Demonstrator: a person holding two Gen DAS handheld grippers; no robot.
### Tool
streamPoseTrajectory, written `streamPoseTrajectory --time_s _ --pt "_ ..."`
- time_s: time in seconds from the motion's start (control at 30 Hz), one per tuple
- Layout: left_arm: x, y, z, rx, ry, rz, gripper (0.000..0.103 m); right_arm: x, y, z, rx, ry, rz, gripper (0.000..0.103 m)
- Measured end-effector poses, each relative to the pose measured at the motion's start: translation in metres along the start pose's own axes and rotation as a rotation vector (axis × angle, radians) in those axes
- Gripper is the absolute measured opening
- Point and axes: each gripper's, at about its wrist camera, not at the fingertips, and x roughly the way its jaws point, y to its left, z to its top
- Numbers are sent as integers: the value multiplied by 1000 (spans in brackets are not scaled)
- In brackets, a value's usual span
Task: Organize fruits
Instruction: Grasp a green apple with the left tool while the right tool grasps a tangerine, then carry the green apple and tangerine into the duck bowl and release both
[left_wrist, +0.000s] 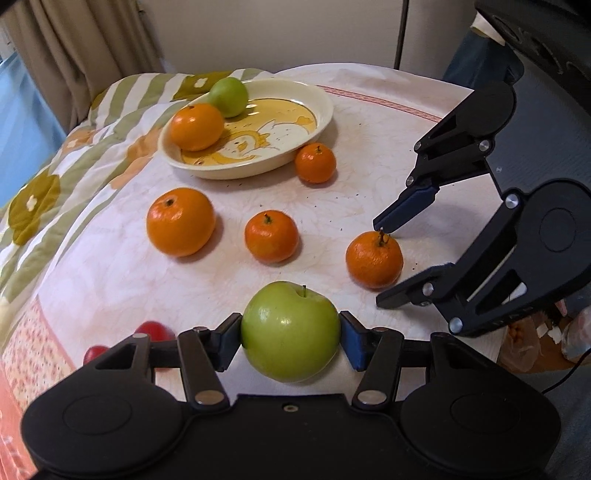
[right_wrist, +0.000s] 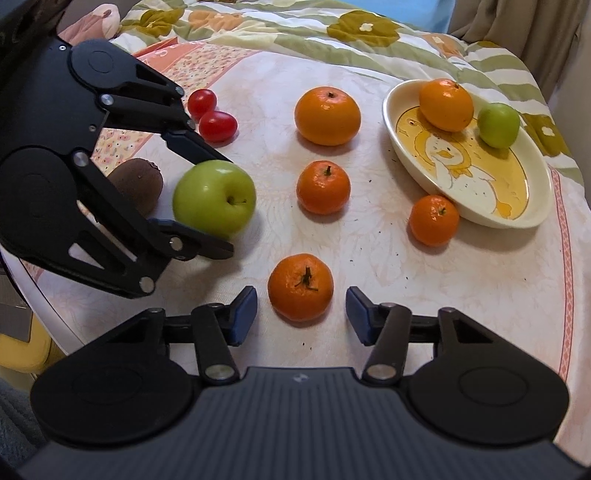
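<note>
left wrist view: the job is only partly done. the plate (left_wrist: 321, 110) sits far ahead of the left hand-held gripper (left_wrist: 290, 341) and holds just two fruits, an orange (left_wrist: 196, 126) and a small green apple (left_wrist: 229, 96). five more orange fruits lie loose on the counter (left_wrist: 369, 122) between this hand-held gripper and the plate, one of them just beside the plate's rim, and two small red fruits (left_wrist: 153, 330) peek out to its left. the left hand-held gripper pinches a large green apple (left_wrist: 290, 332), both blue pads pressed against its sides, the apple low against the cloth. off to the right, the right hand-held gripper (left_wrist: 380, 264) straddles a mandarin (left_wrist: 373, 260), its upper tip close by the stalk.

right wrist view: the right hand-held gripper (right_wrist: 301, 317) is spread about that same mandarin (right_wrist: 300, 287), with a gap showing on each side between pad and peel, so it holds nothing yet, though the jaws stand narrow enough that i judge a grasp is close. to its left, the left hand-held gripper (right_wrist: 225, 206) clamps the large green apple (right_wrist: 214, 197), and a brown kiwi (right_wrist: 138, 184) lies behind those fingers, with two red fruits (right_wrist: 212, 116) beyond. ahead and to the right the plate (right_wrist: 539, 206) carries the orange (right_wrist: 446, 105) and small apple (right_wrist: 498, 124), with plenty of room left. most fruit is still to be sorted, as i read it
</note>
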Motion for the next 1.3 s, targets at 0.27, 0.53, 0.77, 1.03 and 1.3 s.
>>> streamPoseTrajectory --time_s 0.27,0.53,0.77,1.03,1.3 --pt "-6 2 -5 -48 15 34 60 5 3 3 -59 -10 8 53" --pt "-17 0 -5 -78 1 59 60 -6 4 2 -52 -40 -5 53" --pt "-38 -3 2 -101 -38 85 60 -32 6 7 -33 -69 -15 53" --pt "-76 -8 19 -135 -110 128 60 -76 2 13 -19 -120 -49 53" --pt "-100 -14 53 -214 -165 185 60 -115 -31 24 -36 -192 -56 53"
